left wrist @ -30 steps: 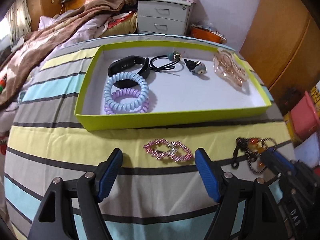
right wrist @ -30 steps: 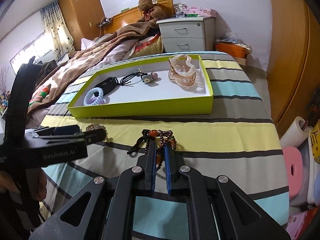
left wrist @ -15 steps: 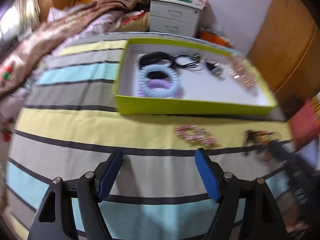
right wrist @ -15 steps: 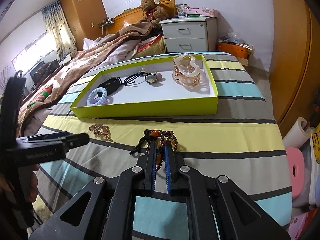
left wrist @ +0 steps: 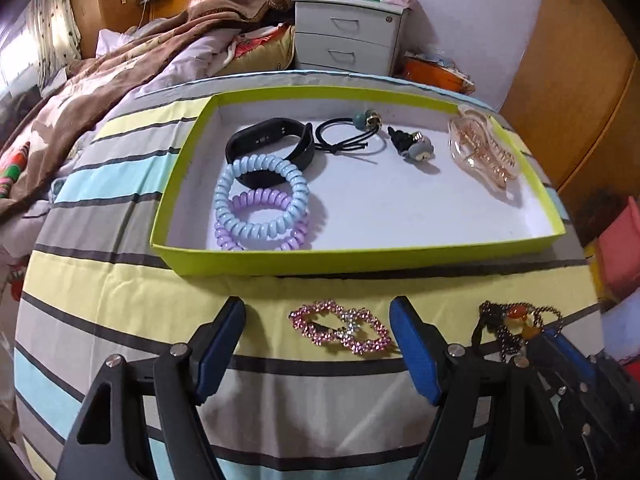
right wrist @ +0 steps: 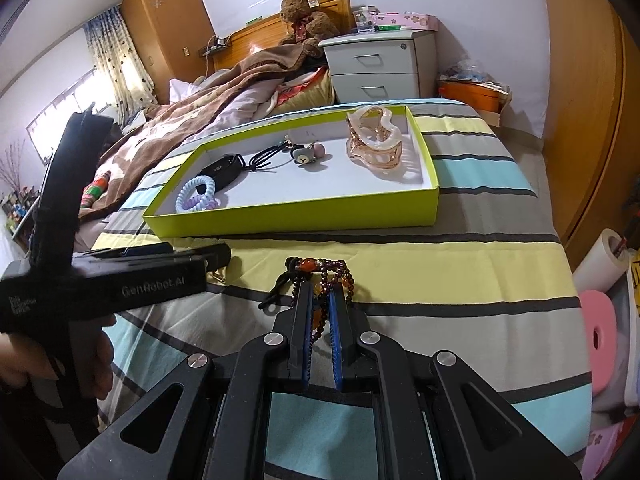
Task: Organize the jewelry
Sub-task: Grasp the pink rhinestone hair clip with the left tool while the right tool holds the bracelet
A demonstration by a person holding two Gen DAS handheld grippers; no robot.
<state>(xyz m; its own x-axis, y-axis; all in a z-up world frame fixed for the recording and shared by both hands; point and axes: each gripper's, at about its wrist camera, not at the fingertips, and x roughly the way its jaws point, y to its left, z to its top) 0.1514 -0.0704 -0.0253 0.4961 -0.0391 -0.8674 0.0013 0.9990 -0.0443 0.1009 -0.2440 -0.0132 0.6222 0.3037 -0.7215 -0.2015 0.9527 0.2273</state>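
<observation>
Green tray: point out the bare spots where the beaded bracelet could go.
The green tray has bare floor along its near edge, between the coil hair ties and the claw clip. The far-left corner is also free. The left-middle is crowded: black band, hair ties and bear clip lie close.

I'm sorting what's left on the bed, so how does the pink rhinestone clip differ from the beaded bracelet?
The pink rhinestone clip is a flat, sparkly, lip-shaped piece; the beaded bracelet is a loose strand of dark and orange beads with a black cord. The clip lies free between the open left tongs; the bracelet is pinched in the shut right tongs. Both sit outside the green tray.
</observation>
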